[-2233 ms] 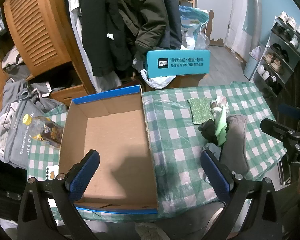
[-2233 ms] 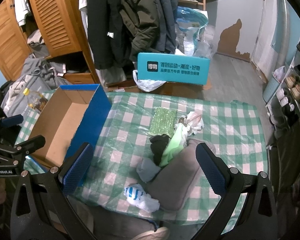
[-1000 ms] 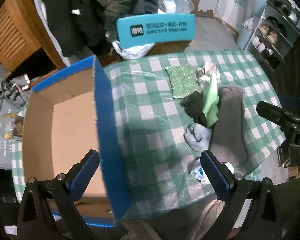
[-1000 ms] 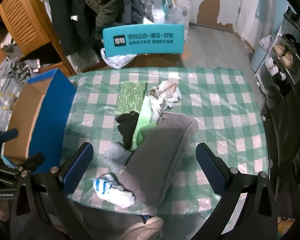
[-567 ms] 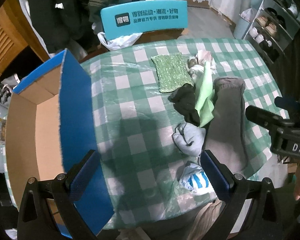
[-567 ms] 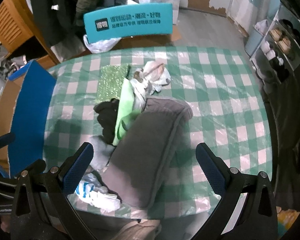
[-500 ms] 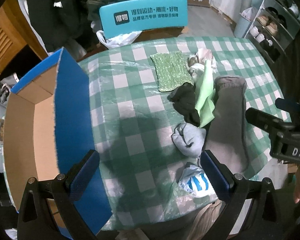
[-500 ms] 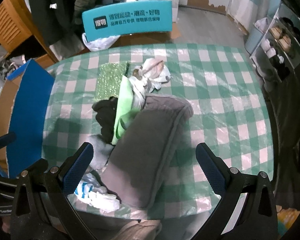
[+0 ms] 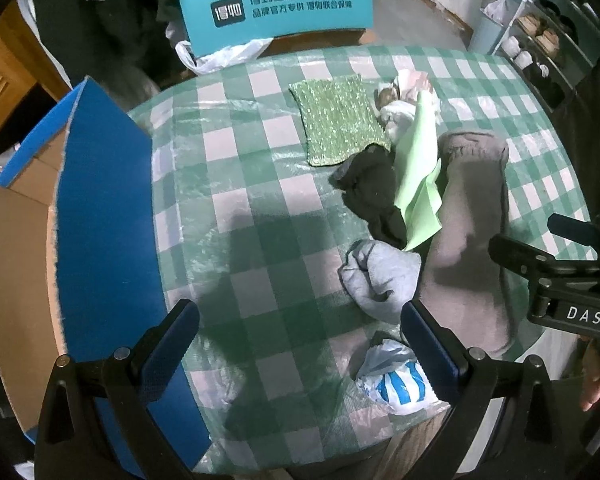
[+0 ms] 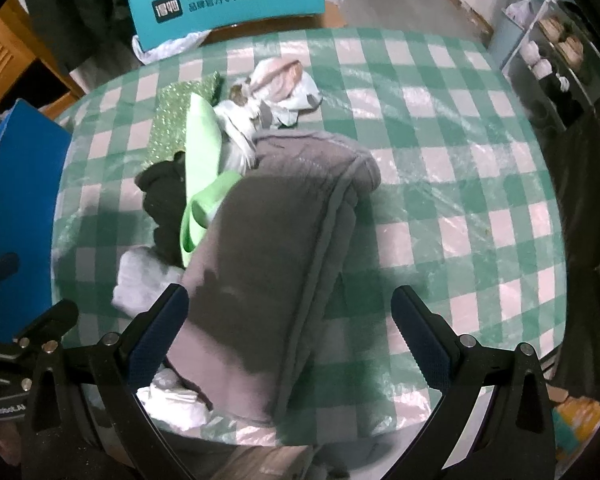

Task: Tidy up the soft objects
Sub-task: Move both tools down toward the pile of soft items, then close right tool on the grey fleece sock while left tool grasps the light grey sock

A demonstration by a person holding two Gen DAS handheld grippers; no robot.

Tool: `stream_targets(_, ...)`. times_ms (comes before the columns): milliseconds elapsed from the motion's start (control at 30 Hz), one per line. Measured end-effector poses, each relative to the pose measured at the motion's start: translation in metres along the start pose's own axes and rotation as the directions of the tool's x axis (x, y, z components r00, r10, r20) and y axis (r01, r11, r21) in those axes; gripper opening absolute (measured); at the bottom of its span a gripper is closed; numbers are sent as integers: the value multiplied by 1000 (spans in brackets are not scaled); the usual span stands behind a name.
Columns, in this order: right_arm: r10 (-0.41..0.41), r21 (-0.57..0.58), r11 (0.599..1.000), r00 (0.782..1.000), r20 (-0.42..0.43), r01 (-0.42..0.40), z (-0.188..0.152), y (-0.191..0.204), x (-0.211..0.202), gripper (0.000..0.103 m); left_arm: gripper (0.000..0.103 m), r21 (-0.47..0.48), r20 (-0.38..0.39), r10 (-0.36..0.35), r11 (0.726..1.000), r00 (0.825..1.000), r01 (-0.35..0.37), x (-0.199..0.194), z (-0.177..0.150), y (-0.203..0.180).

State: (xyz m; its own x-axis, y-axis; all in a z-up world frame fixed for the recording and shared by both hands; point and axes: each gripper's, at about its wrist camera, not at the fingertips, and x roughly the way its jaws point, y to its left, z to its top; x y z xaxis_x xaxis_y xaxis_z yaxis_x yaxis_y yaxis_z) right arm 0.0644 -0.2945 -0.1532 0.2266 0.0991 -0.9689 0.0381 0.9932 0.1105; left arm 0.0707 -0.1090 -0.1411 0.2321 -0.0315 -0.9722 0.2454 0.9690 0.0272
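Nothing had yet been sorted: the blue cardboard box [image 9: 100, 216] at nine o'clock on the desk [image 9: 260, 184] showed only bare cardboard in its visible part, while every soft thing lay heaped from the centre toward three o'clock. The heap comprised the grey folded garment [image 10: 276, 264], light green cloth [image 9: 418, 176], black sock [image 9: 376, 192], pale grey sock bundle [image 9: 380, 280] and sparkly green cloth [image 9: 336, 120]. The left hand-held gripper [image 9: 300, 344] and right hand-held gripper [image 10: 290, 328] both hung spread wide, holding nothing, so all the picking and placing seemed still to come.

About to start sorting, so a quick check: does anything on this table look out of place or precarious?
The blue-striped white item sits at the table's near edge, seemingly overhanging. The other soft things lie heaped together, none in the cardboard box.
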Motion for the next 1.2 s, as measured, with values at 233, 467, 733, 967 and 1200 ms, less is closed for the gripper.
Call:
stream_targets(233,-7,-12,1000,1000,-28,7,-2,2,17,100,102,-10,-21,-9,1000,1000,9,10,1,1)
stream_targets(467,-1,-30,1000,998,-66,-1,-2,5,32,71,102,-9,-26,-16,1000,1000,15,12,3,1)
stream_targets(733,-7,-30,1000,998,-56,5,-4,-6,26,33,102,3,-23,-18,1000,1000,18,12,6,-4)
stream_targets(967,-55,-25,998,997,-55,54,-2,-33,18,23,102,14,-28,-21,1000,999,22,13,9,-12)
stream_targets(1200,-105,-21,994,993,-53,104,-9,-51,14,29,102,-4,-41,-47,999,998,47,19,14,-16)
